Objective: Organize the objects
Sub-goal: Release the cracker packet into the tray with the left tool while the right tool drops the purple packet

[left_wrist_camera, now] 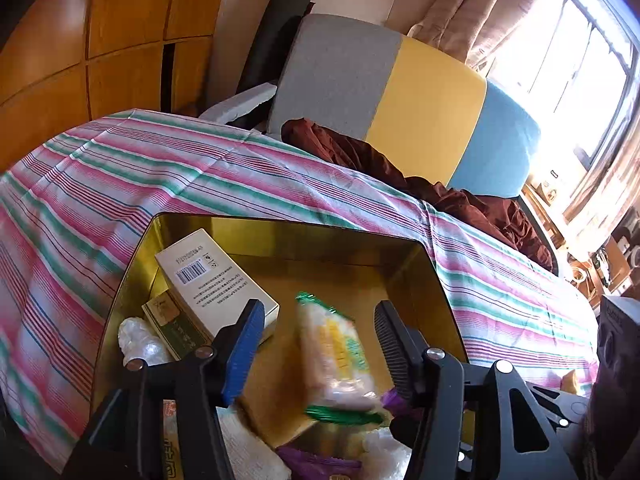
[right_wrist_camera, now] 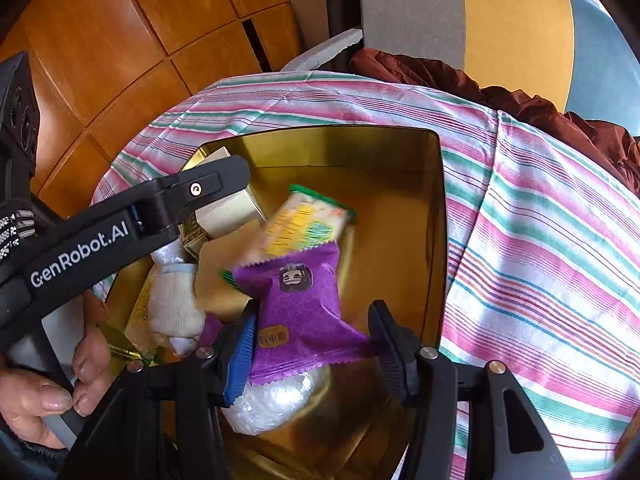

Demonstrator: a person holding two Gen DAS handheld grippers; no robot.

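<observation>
Between the right gripper's (right_wrist_camera: 316, 344) parted fingers, hanging over the gold tin (right_wrist_camera: 438, 240): a purple snack packet (right_wrist_camera: 298, 308), edges brushing both pads, grip not clearly pressing. Lying just beyond, partly under the purple one, a green-and-yellow wafer packet (right_wrist_camera: 308, 224), blurred. Hovering over that same wafer packet (left_wrist_camera: 336, 356), the left gripper (left_wrist_camera: 318, 344), fingers spread and gripping nothing. Resting in the tin's far left corner, a cream box with a barcode (left_wrist_camera: 216, 280) atop a green-edged box (left_wrist_camera: 172, 324). Sitting under everything, a striped cloth (left_wrist_camera: 120, 184) covering the bench. Rising behind, a grey, yellow and blue cushion (left_wrist_camera: 400, 96).
</observation>
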